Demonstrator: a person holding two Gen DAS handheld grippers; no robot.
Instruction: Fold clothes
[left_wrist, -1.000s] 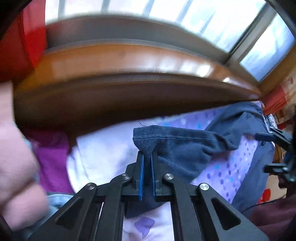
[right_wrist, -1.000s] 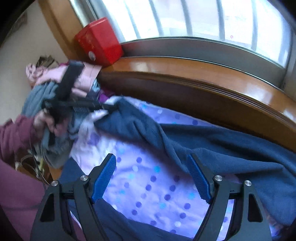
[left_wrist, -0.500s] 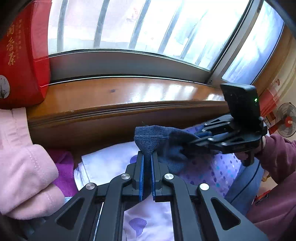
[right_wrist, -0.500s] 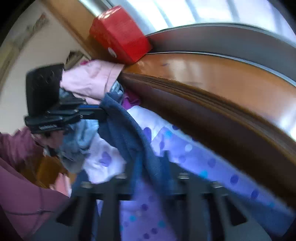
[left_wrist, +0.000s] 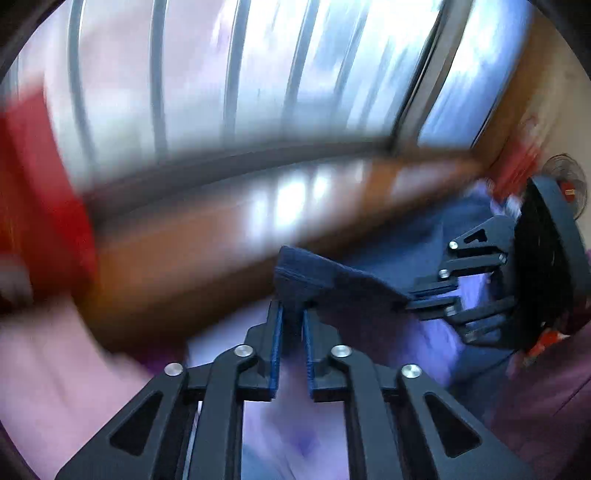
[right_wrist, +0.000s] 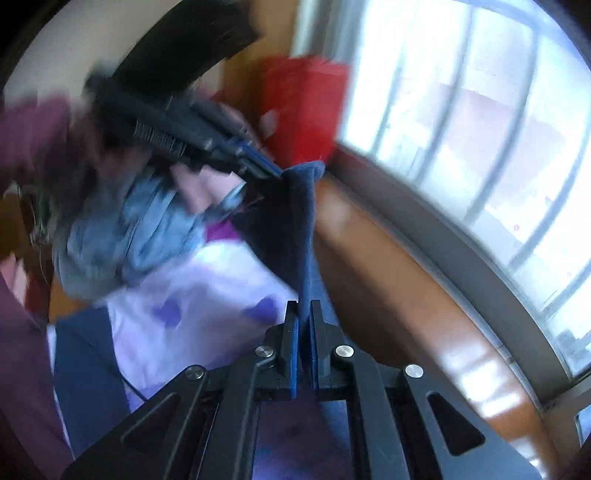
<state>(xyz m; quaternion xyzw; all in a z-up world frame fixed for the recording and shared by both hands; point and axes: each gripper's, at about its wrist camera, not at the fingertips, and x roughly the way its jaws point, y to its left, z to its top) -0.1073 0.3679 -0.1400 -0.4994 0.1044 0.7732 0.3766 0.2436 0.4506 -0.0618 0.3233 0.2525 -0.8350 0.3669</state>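
A dark blue garment (left_wrist: 332, 280) hangs stretched between my two grippers above the bed. My left gripper (left_wrist: 293, 306) has the garment's hemmed corner between its pads; its jaws are opening a little, and the cloth still fills the gap. In the right wrist view the left gripper (right_wrist: 277, 173) sits at the top end of the garment (right_wrist: 291, 229). My right gripper (right_wrist: 303, 306) is shut on a thin edge of the same cloth. The left wrist view shows the right gripper (left_wrist: 406, 304) pinching the cloth at the right. Both views are blurred.
A wooden window sill (left_wrist: 221, 229) runs behind the bed, with a red box (right_wrist: 303, 110) on it at the left. A purple dotted sheet (right_wrist: 184, 295) covers the bed. Pink and grey-blue clothes (right_wrist: 129, 229) lie piled at the left. A fan (left_wrist: 565, 181) stands far right.
My right gripper went from wide open to shut on the blue garment, then rolled and swung sideways. My left gripper rose with the corner, and its pads now stand slightly wider apart.
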